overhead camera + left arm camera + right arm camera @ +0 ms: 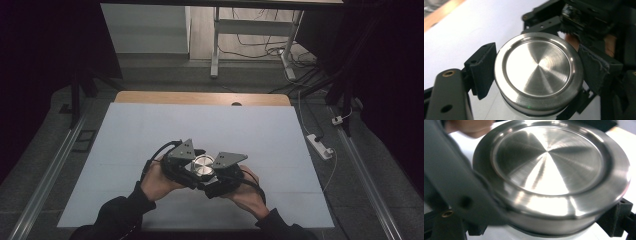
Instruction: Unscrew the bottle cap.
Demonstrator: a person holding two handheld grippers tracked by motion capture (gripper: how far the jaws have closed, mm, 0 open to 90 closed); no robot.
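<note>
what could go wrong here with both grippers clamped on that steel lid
1. The steel lid is smooth and rounded; the left gripper pads press only its rim, so it could slip.
2. The right gripper grips close below; the two could knock together.
3. Twisting might tip the white container.

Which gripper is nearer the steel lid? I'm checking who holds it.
Neither is nearer: both are on it. The left gripper clamps the steel lid at its rim, fingers on opposite sides. The right gripper grips the body just under the lid.
</note>
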